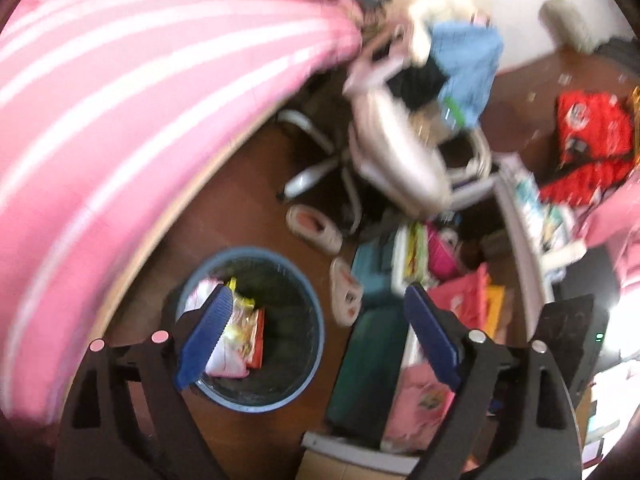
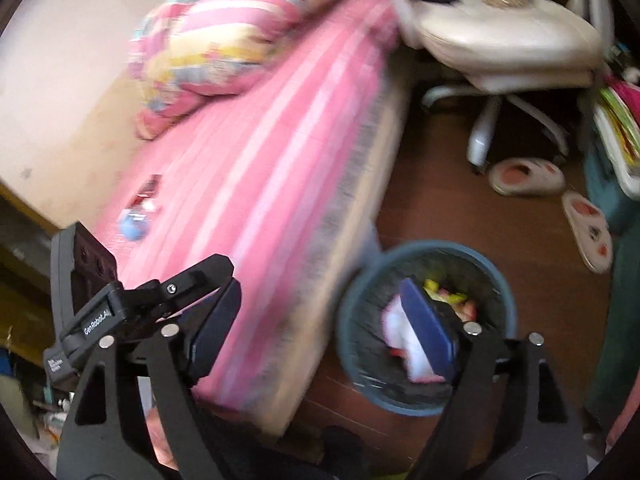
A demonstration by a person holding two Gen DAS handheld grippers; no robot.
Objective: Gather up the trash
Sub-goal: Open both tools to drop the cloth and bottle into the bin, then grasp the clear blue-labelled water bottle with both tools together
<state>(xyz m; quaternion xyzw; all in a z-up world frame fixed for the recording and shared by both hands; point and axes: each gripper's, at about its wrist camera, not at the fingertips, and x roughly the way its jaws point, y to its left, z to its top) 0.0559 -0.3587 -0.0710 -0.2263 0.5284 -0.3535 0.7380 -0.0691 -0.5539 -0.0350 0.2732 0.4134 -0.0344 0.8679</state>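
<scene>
While both views are smeared by motion blur, the jaws of each tool read clearly enough. The left gripper (image 1: pixel 316 332) is spread wide, its blue pads (image 1: pixel 206 336) far apart with nothing between them; it hangs above the floor, one pad over the waste bin (image 1: pixel 308 300) and the other over a pile of pink bags and books (image 1: pixel 460 300). The right gripper (image 2: pixel 320 328) is likewise spread wide and grips nothing, one pad over the edge of the bed (image 2: pixel 260 168), the other over the bin (image 2: pixel 348 320).

That round blue-rimmed bin stands on the dark wooden floor (image 1: pixel 240 208) just beside the bed, and it already holds trash: a yellow and red snack wrapper (image 1: pixel 250 332) and a white and pink piece of paper or plastic (image 2: pixel 404 340) (too blurred to tell which). On the pink striped sheet, in the right wrist view, lie a small blue object (image 2: pixel 134 226) and a red and white wrapper (image 2: pixel 146 194), near each other and well apart from the bin. A rolled quilt (image 2: pixel 216 40) sits farther up the bed. Beyond the bin are two slippers (image 2: pixel 528 176) and a white swivel chair (image 2: pixel 508 40) loaded with clothes.
</scene>
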